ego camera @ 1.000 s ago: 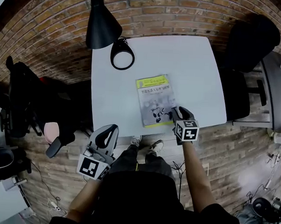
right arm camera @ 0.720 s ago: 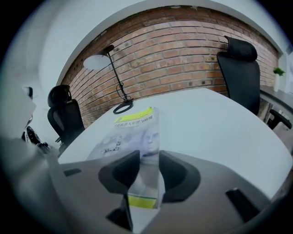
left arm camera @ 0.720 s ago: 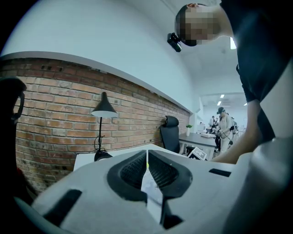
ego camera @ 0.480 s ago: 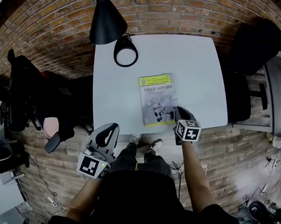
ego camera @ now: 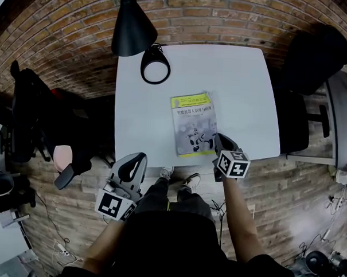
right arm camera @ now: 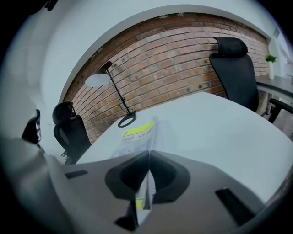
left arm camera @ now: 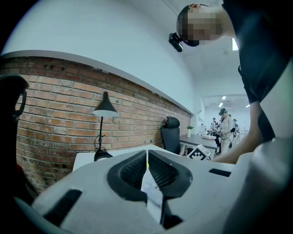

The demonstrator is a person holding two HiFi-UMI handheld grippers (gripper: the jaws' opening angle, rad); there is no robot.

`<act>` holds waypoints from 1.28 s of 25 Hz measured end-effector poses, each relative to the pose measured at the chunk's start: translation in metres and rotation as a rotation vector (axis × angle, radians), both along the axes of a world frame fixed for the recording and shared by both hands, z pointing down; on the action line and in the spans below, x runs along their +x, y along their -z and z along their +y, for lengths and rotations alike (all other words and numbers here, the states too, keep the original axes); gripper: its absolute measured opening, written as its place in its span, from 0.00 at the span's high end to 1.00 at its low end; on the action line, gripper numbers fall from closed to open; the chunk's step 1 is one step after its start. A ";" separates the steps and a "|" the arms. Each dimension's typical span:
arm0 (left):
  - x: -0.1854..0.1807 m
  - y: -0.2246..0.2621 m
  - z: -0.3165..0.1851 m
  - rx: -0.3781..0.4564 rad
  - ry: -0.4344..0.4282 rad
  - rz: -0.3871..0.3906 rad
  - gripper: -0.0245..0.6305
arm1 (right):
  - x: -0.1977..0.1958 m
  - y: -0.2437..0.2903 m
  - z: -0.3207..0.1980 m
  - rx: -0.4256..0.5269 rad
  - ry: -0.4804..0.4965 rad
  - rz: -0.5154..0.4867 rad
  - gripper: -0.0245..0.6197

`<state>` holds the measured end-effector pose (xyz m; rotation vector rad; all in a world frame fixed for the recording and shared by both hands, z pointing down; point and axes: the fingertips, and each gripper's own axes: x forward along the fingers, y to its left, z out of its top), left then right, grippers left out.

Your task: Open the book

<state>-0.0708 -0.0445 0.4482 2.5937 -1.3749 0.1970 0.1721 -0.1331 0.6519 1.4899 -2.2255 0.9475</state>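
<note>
A book with a yellow-and-grey cover lies closed on the white table, near the front edge. My right gripper is at the book's near right corner. Its jaws are closing and meet on the cover's edge, which shows between the pads in the right gripper view. The cover runs away from the jaws toward the lamp. My left gripper hangs off the table's front left edge, over the floor. It is shut on nothing, its tips touching.
A black desk lamp leans over the table's far left corner, its round base on the tabletop. A black office chair stands at the right, another chair at the left. The person's legs are under the front edge.
The right gripper's jaws have closed on the book's near right corner and the gripper has tilted slightly. The left gripper has kept its place.
</note>
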 end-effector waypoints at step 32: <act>-0.041 0.005 0.001 0.064 0.126 0.026 0.91 | -0.194 0.061 0.046 0.150 0.556 -0.022 0.93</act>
